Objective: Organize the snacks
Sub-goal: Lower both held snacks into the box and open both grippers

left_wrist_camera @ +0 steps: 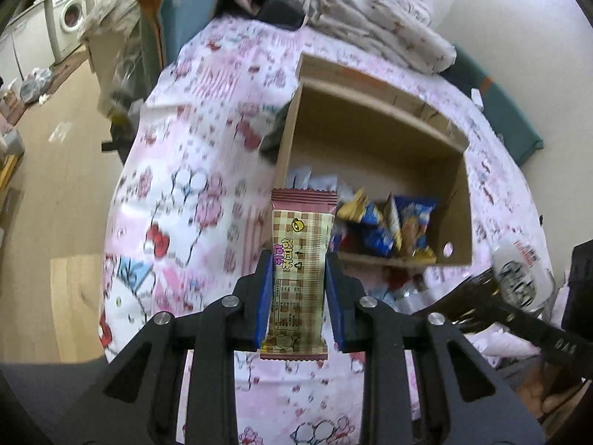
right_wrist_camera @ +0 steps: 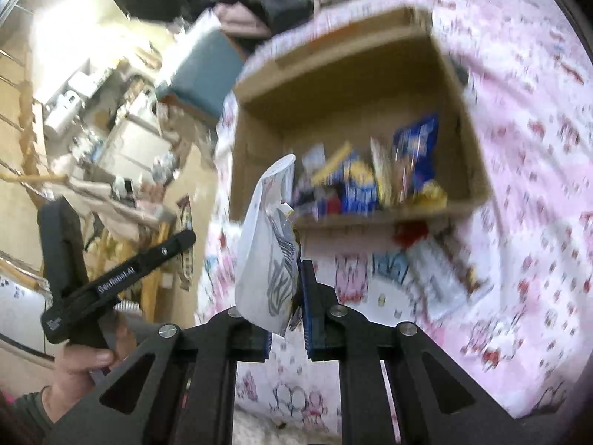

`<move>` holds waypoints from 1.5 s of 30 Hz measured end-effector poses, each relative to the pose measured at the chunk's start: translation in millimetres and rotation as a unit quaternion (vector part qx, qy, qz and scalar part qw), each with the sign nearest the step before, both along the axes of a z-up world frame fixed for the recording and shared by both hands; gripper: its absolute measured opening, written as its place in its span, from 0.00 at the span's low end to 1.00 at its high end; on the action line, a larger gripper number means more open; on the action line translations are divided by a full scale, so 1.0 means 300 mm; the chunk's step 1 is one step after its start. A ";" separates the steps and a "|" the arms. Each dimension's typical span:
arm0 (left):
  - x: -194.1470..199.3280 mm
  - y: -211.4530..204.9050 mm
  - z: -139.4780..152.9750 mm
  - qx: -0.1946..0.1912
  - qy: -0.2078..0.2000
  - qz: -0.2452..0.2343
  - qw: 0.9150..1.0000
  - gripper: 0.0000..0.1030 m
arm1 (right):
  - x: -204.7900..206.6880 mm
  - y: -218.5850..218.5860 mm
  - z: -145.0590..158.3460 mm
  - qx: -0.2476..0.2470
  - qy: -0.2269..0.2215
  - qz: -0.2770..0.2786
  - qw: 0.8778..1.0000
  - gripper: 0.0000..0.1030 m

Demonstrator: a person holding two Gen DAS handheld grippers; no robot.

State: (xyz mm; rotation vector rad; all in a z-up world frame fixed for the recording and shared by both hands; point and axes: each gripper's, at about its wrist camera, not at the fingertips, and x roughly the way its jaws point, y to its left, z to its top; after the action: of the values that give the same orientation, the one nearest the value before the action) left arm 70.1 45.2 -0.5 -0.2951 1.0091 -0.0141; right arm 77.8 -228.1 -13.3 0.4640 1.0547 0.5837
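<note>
My left gripper (left_wrist_camera: 298, 259) clamps a checked bar (left_wrist_camera: 300, 259); my right gripper (right_wrist_camera: 287, 270) pinches a white pouch (right_wrist_camera: 268, 252). Both hang short of the box (left_wrist_camera: 459, 193); I should clear its near wall before releasing.

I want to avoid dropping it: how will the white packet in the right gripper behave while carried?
The white packet looks thin and floppy: its top curls over above the right gripper. It is probably light, since a pinch near its lower part holds it upright. Its glossy film may slip.
</note>
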 end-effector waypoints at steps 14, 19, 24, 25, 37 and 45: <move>0.264 -0.075 0.015 0.038 -0.030 -0.033 0.998 0.22 | 0.200 -0.139 0.010 -0.163 -0.049 -0.094 0.981 0.13; 0.275 -0.101 -0.065 0.048 -0.025 -0.043 0.998 0.23 | 0.226 -0.123 -0.056 -0.175 -0.028 -0.094 0.980 0.13; 0.289 -0.096 -0.121 0.054 -0.013 -0.039 0.998 0.23 | 0.236 -0.103 -0.078 -0.201 -0.036 -0.094 0.975 0.13; 0.293 -0.097 -0.127 0.056 -0.012 -0.039 0.998 0.23 | 0.243 -0.103 -0.082 -0.201 -0.034 -0.095 0.974 0.13; 0.313 -0.106 -0.154 0.056 -0.008 -0.037 0.998 0.23 | 0.331 -0.095 -0.110 -0.160 -0.022 -0.106 0.981 0.18; 0.308 -0.118 -0.153 0.051 -0.009 -0.044 0.998 0.48 | 0.313 -0.071 -0.064 -0.141 -0.064 -0.112 0.982 0.83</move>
State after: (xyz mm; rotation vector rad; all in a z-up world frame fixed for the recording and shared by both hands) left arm 162.6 10.0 -46.3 -0.1567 1.0014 -0.0445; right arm 171.6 -249.6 -32.6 0.2874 0.9300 0.2545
